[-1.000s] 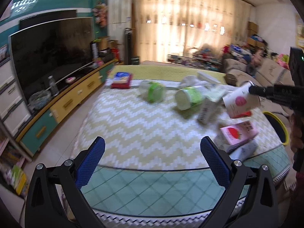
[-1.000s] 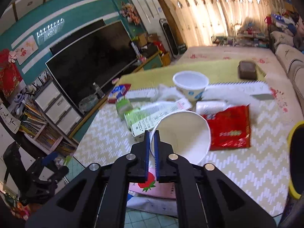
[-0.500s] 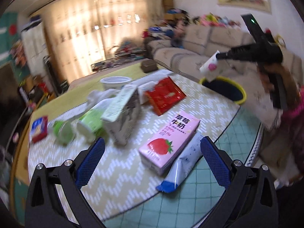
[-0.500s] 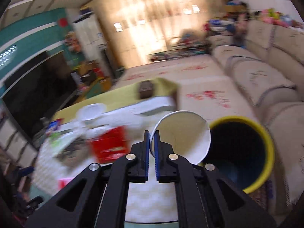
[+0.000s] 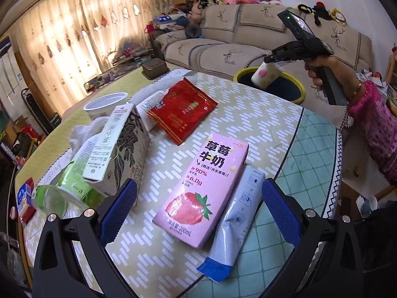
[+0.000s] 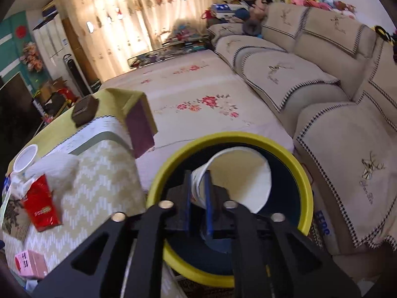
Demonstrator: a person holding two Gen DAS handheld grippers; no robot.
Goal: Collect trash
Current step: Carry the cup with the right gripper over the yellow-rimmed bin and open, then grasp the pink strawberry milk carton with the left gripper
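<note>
Your right hand-held gripper points steeply down over the round yellow-rimmed dark bin that fills the lower centre of the right wrist frame. Its jaws are opening, with the rim of the white paper cup between the blue pads; the cup hangs mouth-up inside the bin's ring. In the left wrist view the same cup, pink-spotted on its side, sits at the tool's tip in the upper right of the frame, above the bin, and your right hand grips the black handle with a pink patterned sleeve trailing toward the right edge.

Your left hand-held gripper is spread wide and holds nothing, tilted down at the worktop with its chevron-patterned cloth. Between its blue pads lie a pink strawberry-milk carton on its side and, touching its right edge, a grey-and-blue foil pouch. Farther up the frame lies a red foil snack wrapper. To the left are a tipped floral-printed box, a green-labelled clear bottle on its side and a white tub. A beige sofa crosses the top.
</note>
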